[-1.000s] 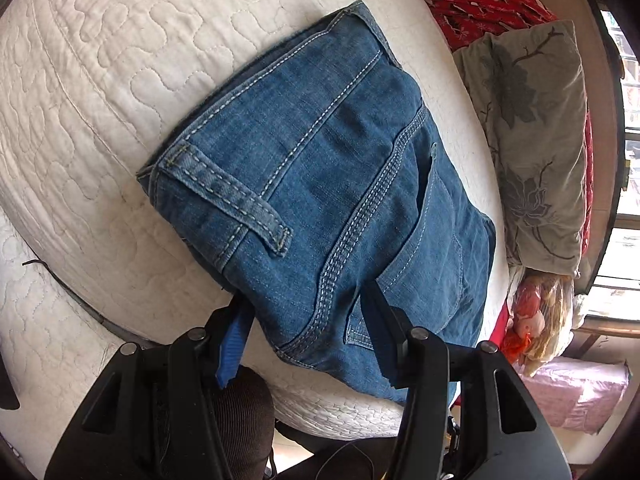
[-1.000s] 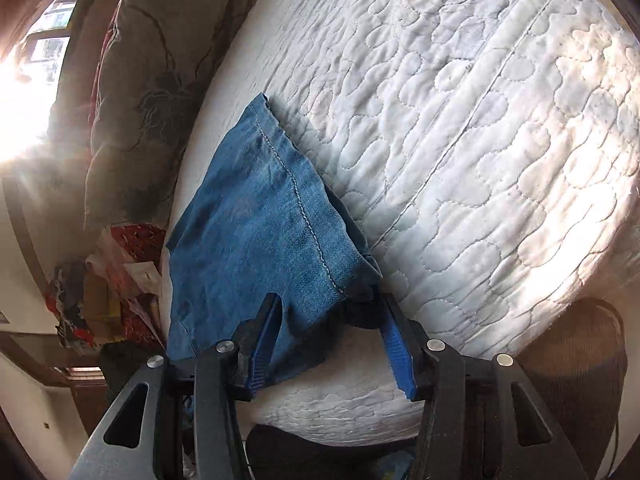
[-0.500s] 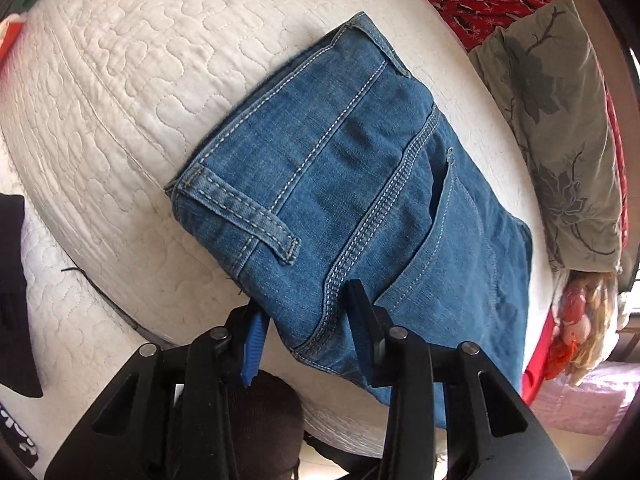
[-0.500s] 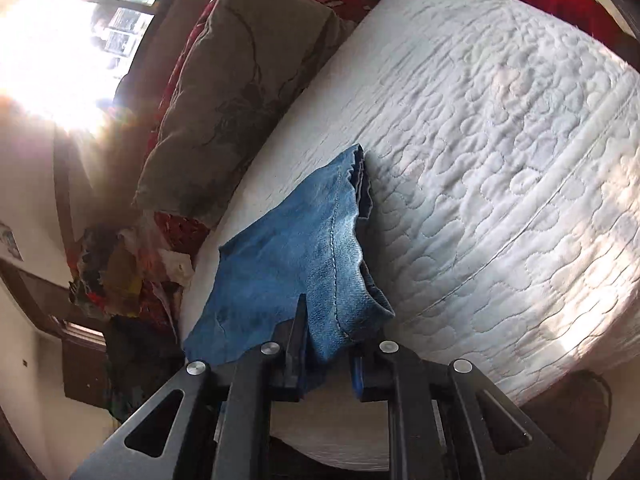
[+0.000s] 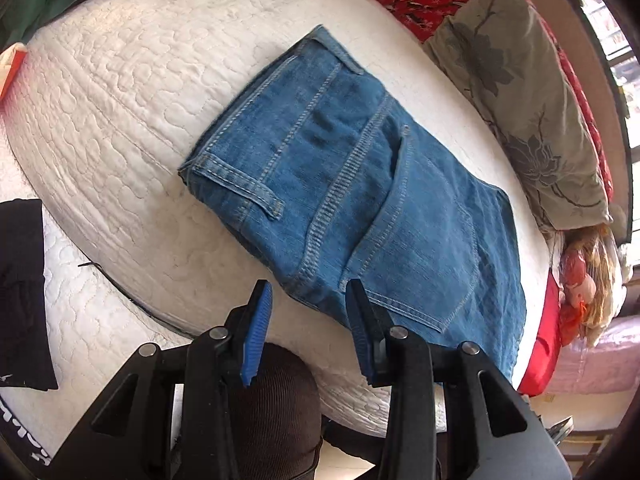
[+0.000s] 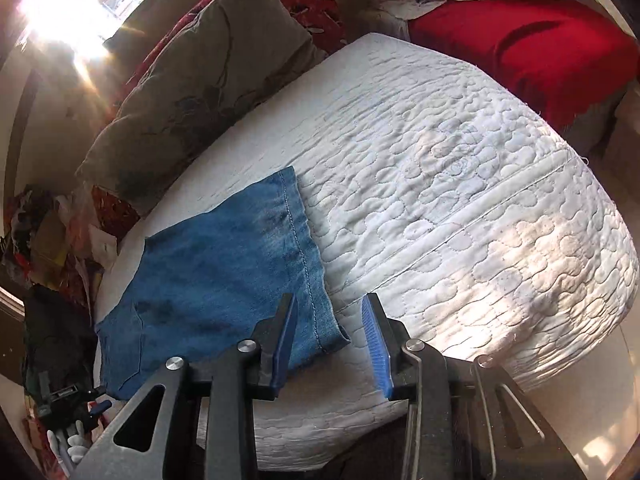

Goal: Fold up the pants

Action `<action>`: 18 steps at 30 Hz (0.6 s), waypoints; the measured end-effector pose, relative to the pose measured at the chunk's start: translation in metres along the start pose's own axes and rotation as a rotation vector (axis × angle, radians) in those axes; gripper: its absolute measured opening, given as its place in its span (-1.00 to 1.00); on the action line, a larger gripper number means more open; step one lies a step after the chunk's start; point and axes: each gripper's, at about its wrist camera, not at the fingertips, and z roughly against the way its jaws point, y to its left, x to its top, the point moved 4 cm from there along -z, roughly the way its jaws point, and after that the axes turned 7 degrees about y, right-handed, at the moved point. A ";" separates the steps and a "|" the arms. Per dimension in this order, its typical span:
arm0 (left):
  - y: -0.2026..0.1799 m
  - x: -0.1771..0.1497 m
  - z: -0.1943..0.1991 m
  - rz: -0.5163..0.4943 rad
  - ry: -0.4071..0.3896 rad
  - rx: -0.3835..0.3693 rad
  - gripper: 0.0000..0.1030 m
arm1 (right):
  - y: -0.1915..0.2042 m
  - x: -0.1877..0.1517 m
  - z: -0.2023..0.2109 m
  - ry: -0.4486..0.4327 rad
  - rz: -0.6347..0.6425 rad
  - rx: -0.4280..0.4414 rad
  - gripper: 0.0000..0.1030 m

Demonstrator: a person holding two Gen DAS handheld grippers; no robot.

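- Folded blue denim pants (image 5: 360,200) lying flat as a compact rectangle near the front edge of the white quilted bed (image 5: 120,100), waistband end toward the left side, hem end toward the right.
- Left claw (image 5: 306,316) spread wide, holding nothing, poised just off the pants' near edge by the back pocket.
- Right claw (image 6: 330,332) likewise wide and empty, hem corner lying between its blue pads.
- Probably released so the fold rests unaided; grey floral pillow (image 5: 520,92) well clear along the far edge.
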 end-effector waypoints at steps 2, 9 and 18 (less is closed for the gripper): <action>-0.023 -0.013 0.007 -0.084 -0.038 0.018 -0.30 | 0.025 -0.008 -0.002 -0.022 0.104 -0.038 0.22; -0.102 -0.047 -0.019 -0.331 -0.048 0.127 -0.20 | 0.086 -0.034 -0.034 0.041 0.293 -0.138 0.29; -0.137 -0.095 -0.048 -0.470 -0.021 0.241 -0.20 | 0.110 -0.039 -0.021 0.004 0.382 -0.223 0.48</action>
